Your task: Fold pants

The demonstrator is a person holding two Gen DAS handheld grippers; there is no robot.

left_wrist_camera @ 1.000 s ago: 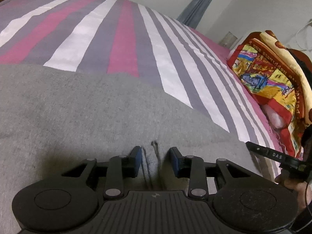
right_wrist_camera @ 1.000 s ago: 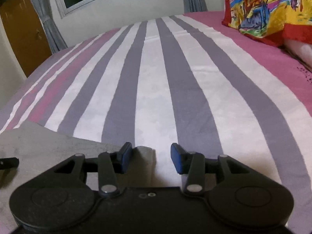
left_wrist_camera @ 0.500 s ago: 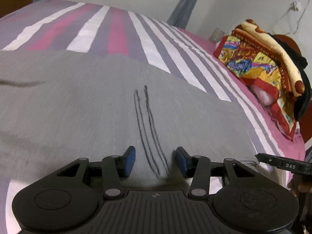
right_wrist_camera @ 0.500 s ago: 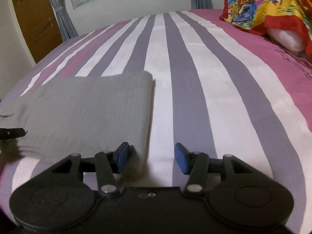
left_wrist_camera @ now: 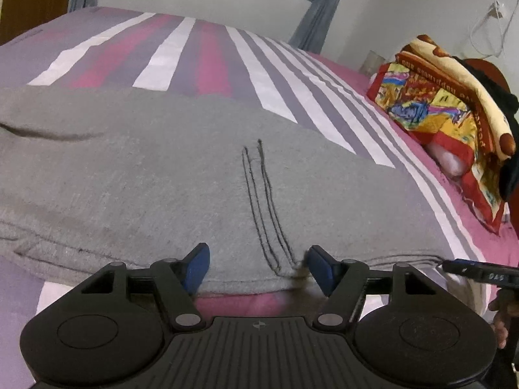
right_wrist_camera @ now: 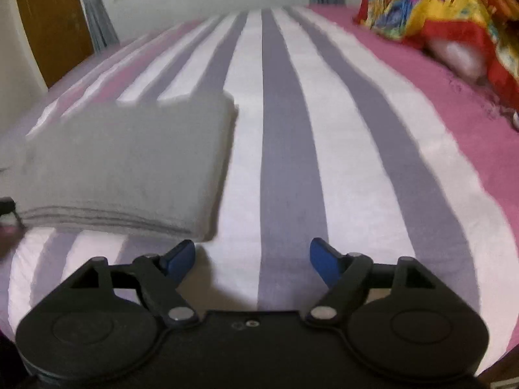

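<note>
The grey pants [left_wrist_camera: 162, 181] lie folded in a flat stack on the striped bed sheet [left_wrist_camera: 207, 58], with two dark stitched lines running down the top layer. My left gripper [left_wrist_camera: 256, 253] sits at the stack's near edge, its jaws opening; the hem lies between the blue pads without being pressed. In the right wrist view the pants [right_wrist_camera: 129, 162] fill the left side, layered edges facing me. My right gripper [right_wrist_camera: 252, 245] hovers over bare sheet [right_wrist_camera: 292, 162] just right of the stack's near corner, jaws opening with nothing between them.
A bright patterned blanket [left_wrist_camera: 438, 113] is heaped on the pink part of the bed at the right, also in the right wrist view as the blanket [right_wrist_camera: 438, 6]. A brown door [right_wrist_camera: 48, 16] and grey curtain stand behind the bed. A hand [left_wrist_camera: 501, 321] shows at the right edge.
Both grippers drew back toward the near edge of the bed and their jaws spread, letting go of the grey cloth. The pants now rest as a flat folded stack.
</note>
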